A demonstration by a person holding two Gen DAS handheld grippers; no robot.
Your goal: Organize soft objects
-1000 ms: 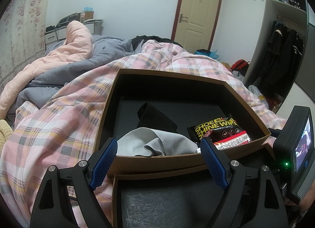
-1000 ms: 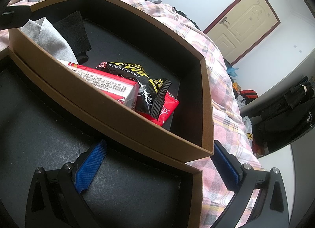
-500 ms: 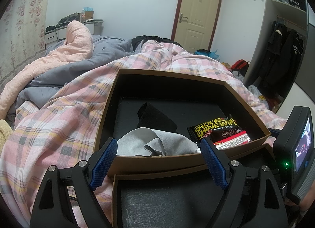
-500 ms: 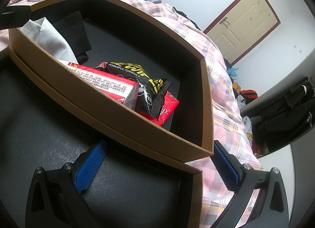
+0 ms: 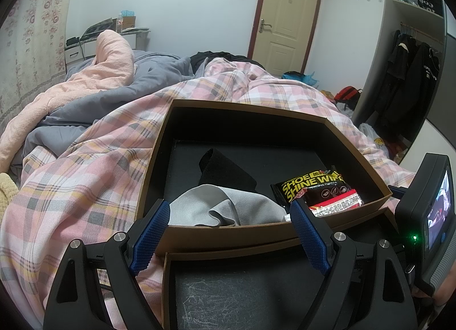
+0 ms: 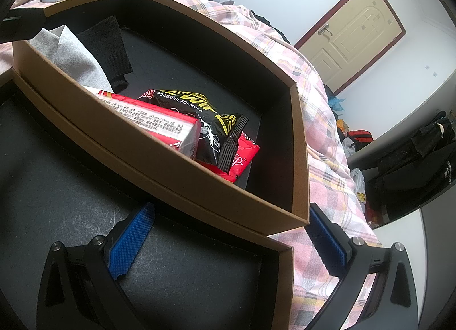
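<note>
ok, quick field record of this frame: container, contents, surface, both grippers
container: brown box, open, black inside
lid: black-lined tray against its near side
contents: grey cloth, black fabric piece, shoe shine wipes pack, red packet
surface: pink plaid duvet
left gripper: open, empty
right gripper: open, empty, straddling box corner
</note>
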